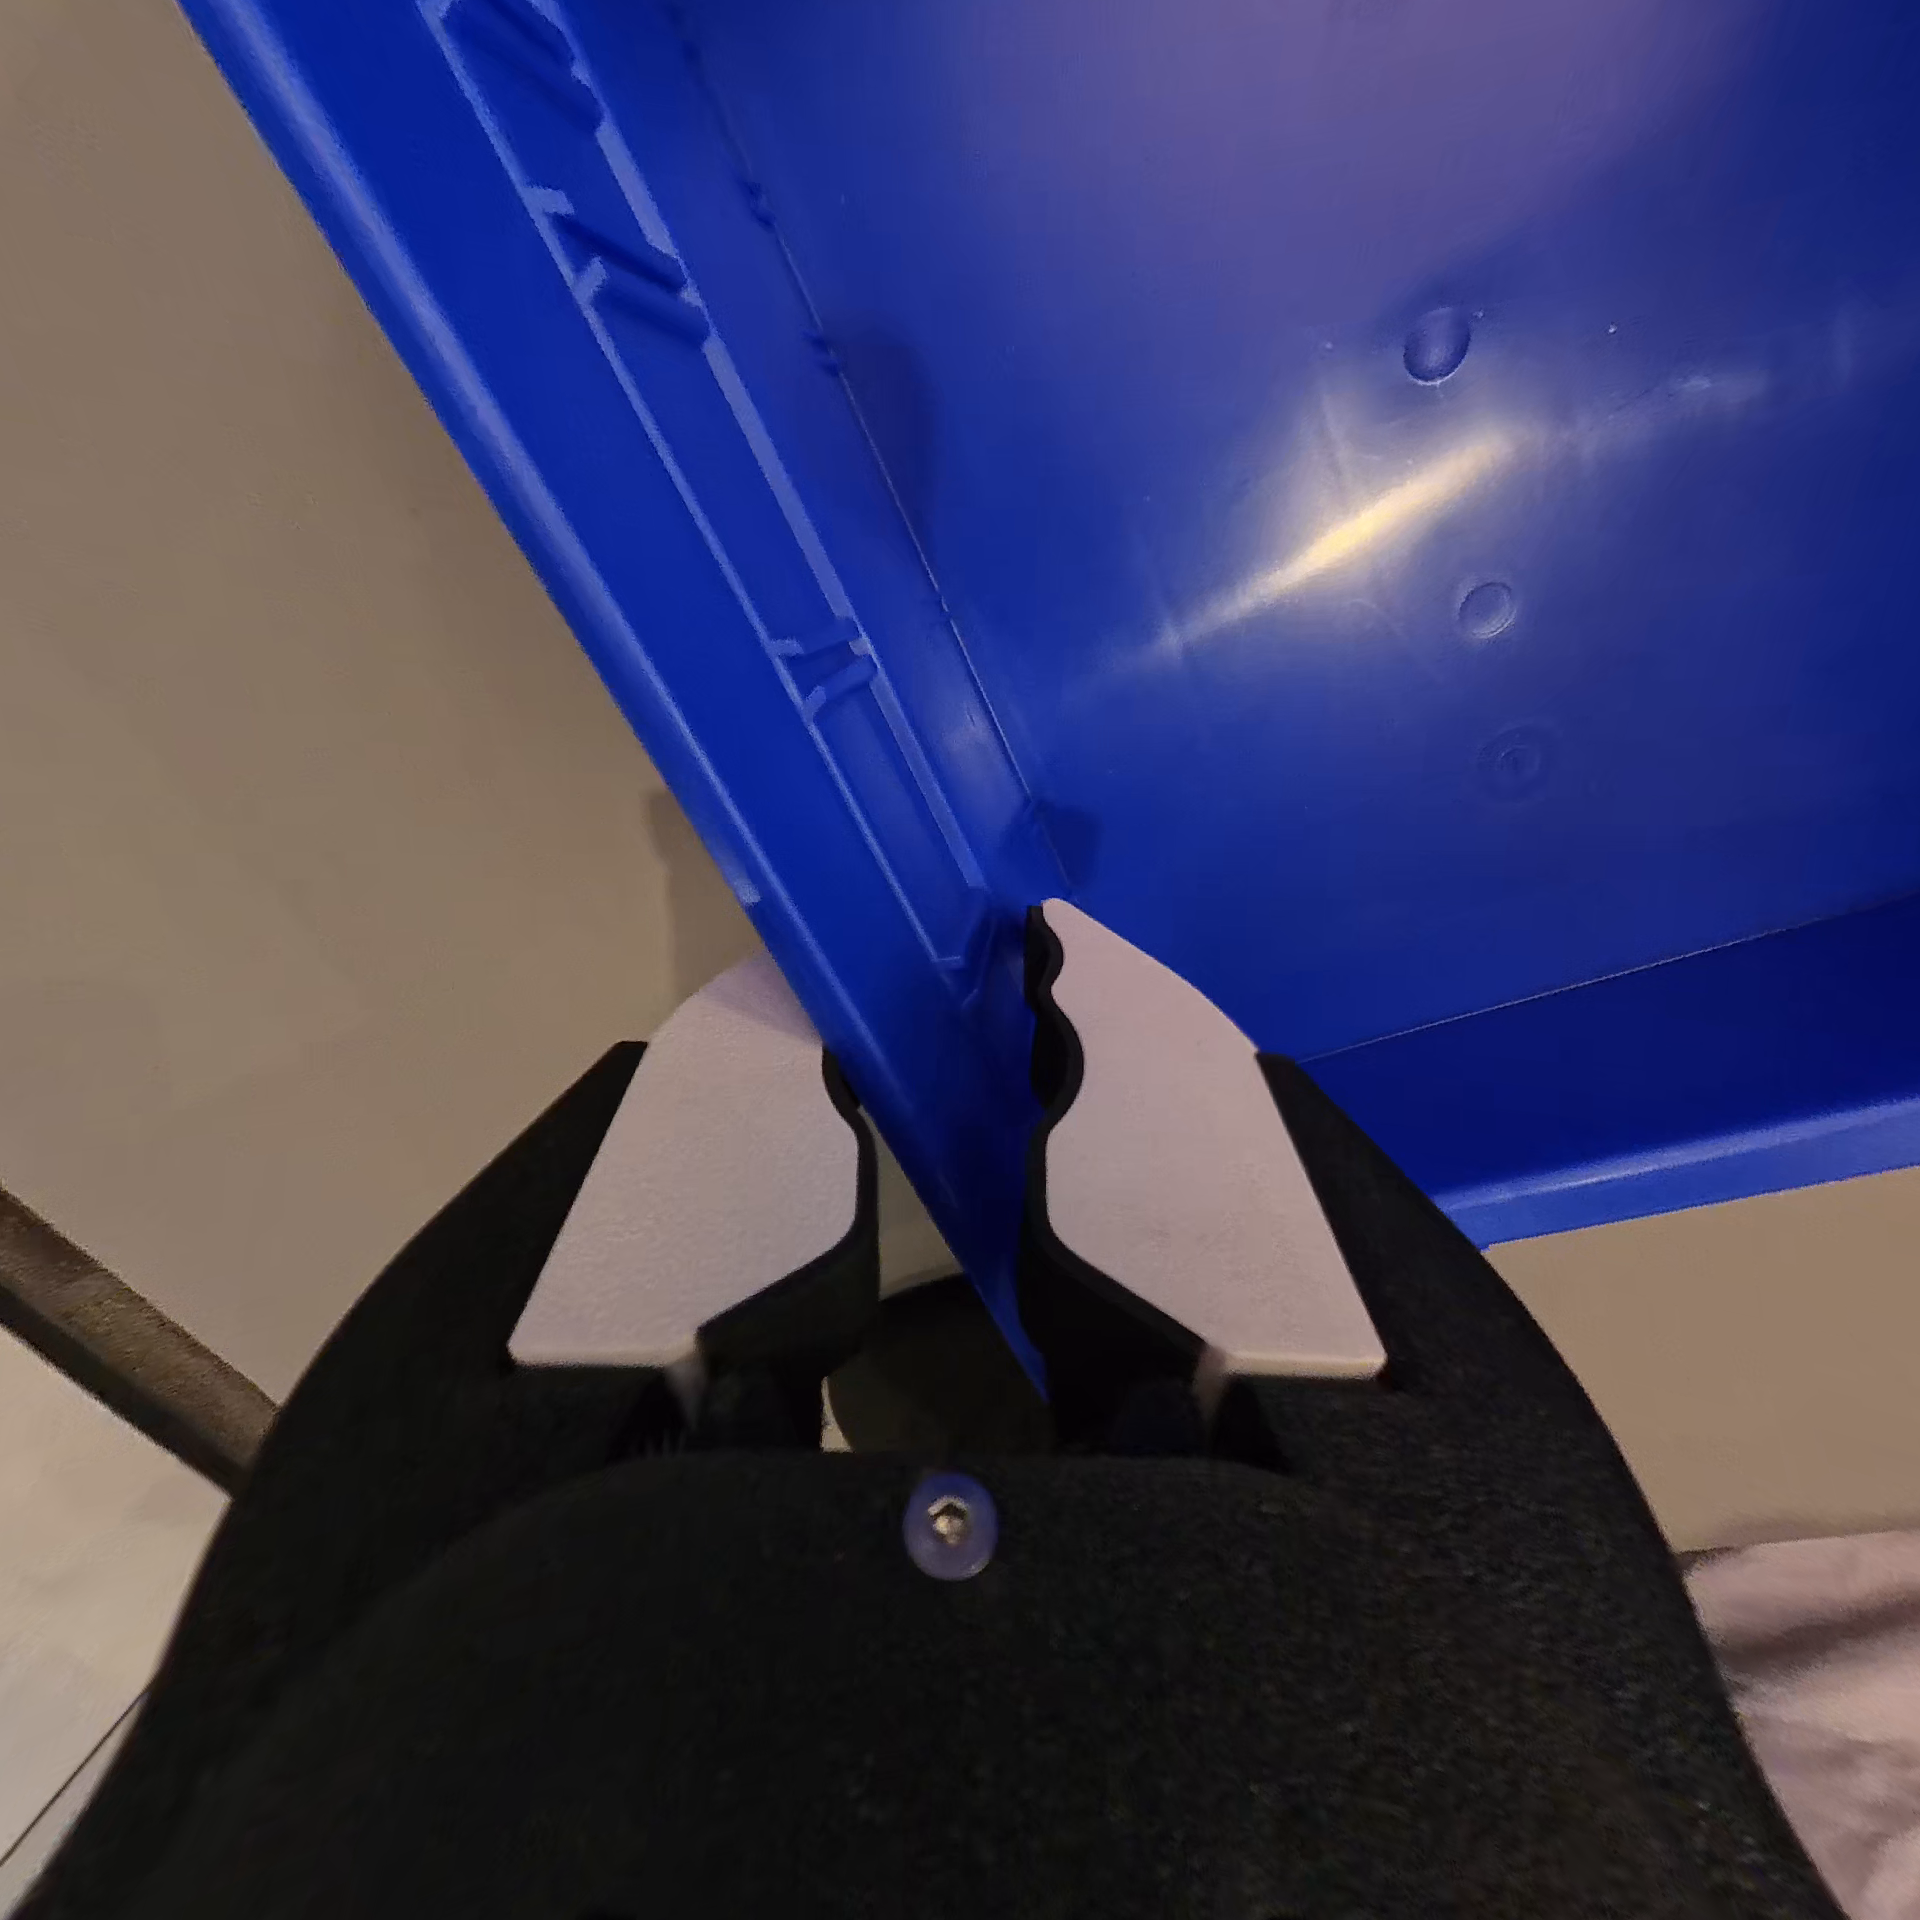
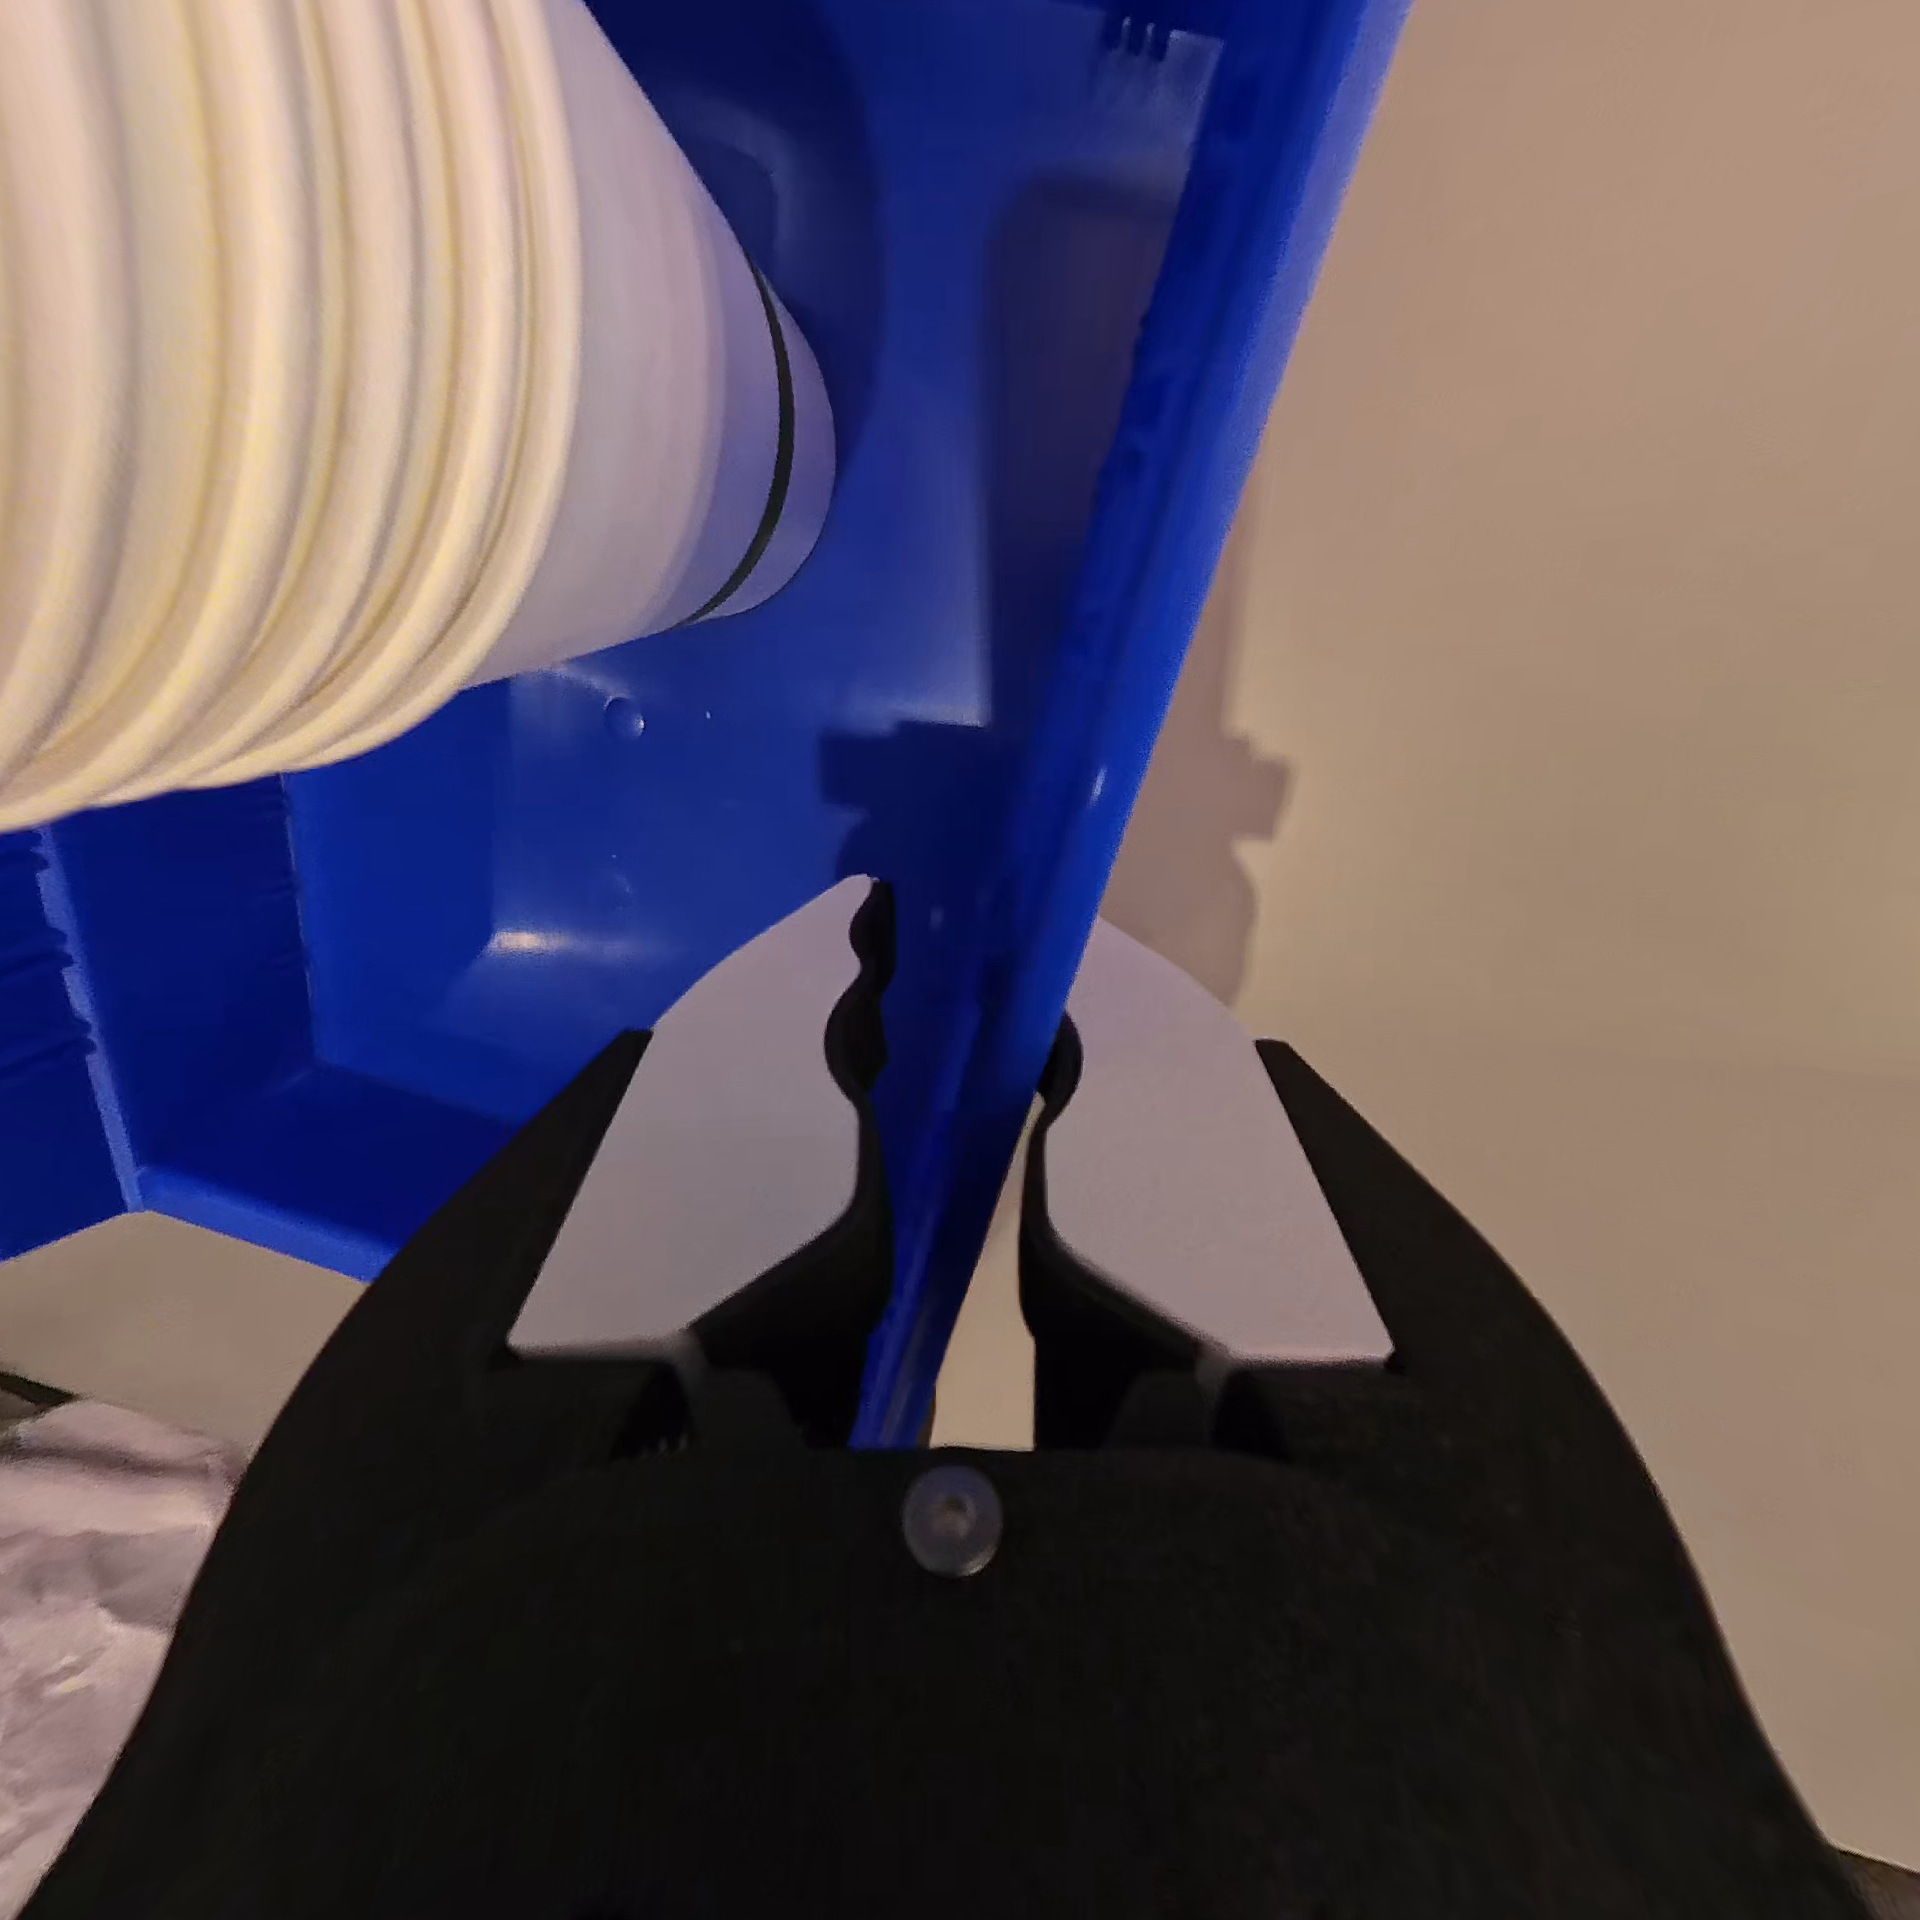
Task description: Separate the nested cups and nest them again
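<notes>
The stack of nested cups (image 2: 312, 364) is white paper by the look of it, many rolled rims packed close, so I judge it light, easily crushed and rather slick on its waxed sides; the soundest hold would be across the body just below a rim, where the roll stiffens the wall, with a second grip lower on the stack to draw the cups apart. It lies on its side inside the blue plastic bin (image 2: 665, 935), its narrow closed end toward the bin's far inner wall and its rim end running off the upper left of the right wrist view; whether it rests on the bin floor or leans against a wall cannot be told. It sits up and to the left of the right gripper (image 2: 971, 1029), well clear of the jaws and untouched by them. That gripper is clenched on the bin's right side wall, one finger inside, the other outside. The left gripper (image 1: 935, 1039) is clamped likewise on the bin's opposite wall near a lower corner (image 1: 1029, 831), and from that view the cups are not seen, only bare glossy floor (image 1: 1351, 468). The bin looks stiff and smooth, tilted in both views, with a beige wall (image 2: 1610, 520) beyond and crumpled pale sheeting (image 2: 94, 1558) below.
</notes>
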Motion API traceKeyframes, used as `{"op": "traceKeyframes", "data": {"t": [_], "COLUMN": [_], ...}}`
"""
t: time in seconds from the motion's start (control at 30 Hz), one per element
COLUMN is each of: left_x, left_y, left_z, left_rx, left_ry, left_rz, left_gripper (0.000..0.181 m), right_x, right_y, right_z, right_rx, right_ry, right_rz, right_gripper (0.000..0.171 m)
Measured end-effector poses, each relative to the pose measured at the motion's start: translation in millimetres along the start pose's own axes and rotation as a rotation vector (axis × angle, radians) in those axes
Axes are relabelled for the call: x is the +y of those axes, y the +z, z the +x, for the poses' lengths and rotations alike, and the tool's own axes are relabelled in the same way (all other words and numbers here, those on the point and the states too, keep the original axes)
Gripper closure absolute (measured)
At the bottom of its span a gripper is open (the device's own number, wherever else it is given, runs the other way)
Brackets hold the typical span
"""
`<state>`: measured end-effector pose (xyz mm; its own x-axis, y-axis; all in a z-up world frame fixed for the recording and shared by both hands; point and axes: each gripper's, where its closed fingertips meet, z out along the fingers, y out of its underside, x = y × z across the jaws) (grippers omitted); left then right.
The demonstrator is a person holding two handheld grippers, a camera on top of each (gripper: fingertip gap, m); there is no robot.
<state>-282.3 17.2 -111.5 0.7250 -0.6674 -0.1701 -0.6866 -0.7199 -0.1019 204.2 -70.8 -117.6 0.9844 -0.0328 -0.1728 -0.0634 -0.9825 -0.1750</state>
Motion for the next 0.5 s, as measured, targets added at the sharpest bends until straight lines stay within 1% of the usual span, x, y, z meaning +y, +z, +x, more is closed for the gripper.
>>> {"op": "traceKeyframes", "data": {"t": [0.1, 0.17, 0.23, 0.37, 0.5], "left_x": [-0.1, 0.3, 0.1, -2.4, -6.9], "left_y": [-0.5, -1.0, -1.7, -2.0, -2.5], "left_z": [3.4, 6.8, 13.2, 19.8, 27.2], "left_rx": [-0.048, -0.076, -0.084, -0.133, -0.14], "left_ry": [0.004, 0.005, 0.018, 0.051, 0.068], "left_rz": [-0.012, -0.022, -0.026, -0.032, -0.017], "left_gripper": [0.151, 0.149, 0.147, 0.141, 0.139], "right_x": [-1.1, -4.3, -9.4, -16.2, -19.1], "right_y": [4.4, 8.4, 13.1, 15.4, 18.3], "right_z": [-12.0, -20.0, -25.5, -27.4, -24.5], "right_rx": [0.006, 0.002, 0.011, 0.042, 0.057], "right_ry": [-0.08, -0.088, -0.092, -0.082, -0.067], "right_rz": [-0.03, -0.035, -0.029, -0.009, 0.001], "right_gripper": [0.155, 0.154, 0.149, 0.146, 0.146]}}
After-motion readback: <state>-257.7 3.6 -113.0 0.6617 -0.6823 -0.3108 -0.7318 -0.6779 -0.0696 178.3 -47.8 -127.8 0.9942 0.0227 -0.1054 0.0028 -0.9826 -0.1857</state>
